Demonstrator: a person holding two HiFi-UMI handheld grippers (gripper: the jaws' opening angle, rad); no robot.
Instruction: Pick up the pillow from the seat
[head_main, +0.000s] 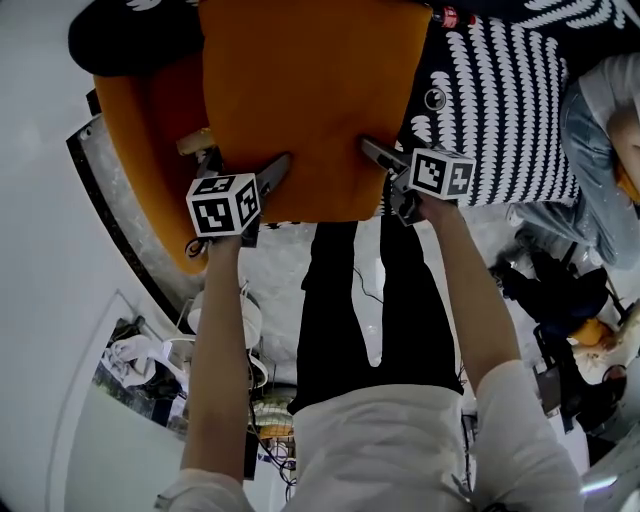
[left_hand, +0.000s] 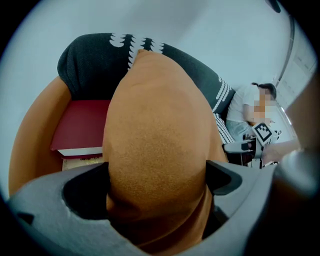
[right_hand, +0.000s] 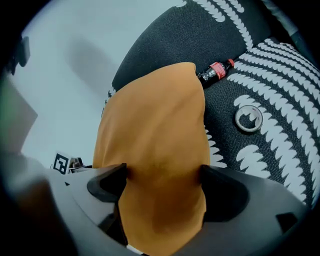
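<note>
Left hand-held gripper (head_main: 245, 168): dark grey jaws; white cube (head_main: 225, 205) with black square markers.
Right hand-held gripper (head_main: 388, 172): same grey; its cube (head_main: 442, 172) is marked alike.
Shirt (head_main: 390, 450): white, short sleeves (head_main: 525, 420), behind both grippers.
Trousers (head_main: 350, 310): black, between the two grippers.

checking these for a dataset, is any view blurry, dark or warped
Head view: fairly sharp, soft even light, with lines bowing toward the edges from the wide lens. Left gripper view: strong fisheye with black corners; the pillow looks soft and falls into shade down by the jaws. Right gripper view: the same fisheye rounding; the pillow's outline is crisp, the bottle reads clearly, and there is no glare.
</note>
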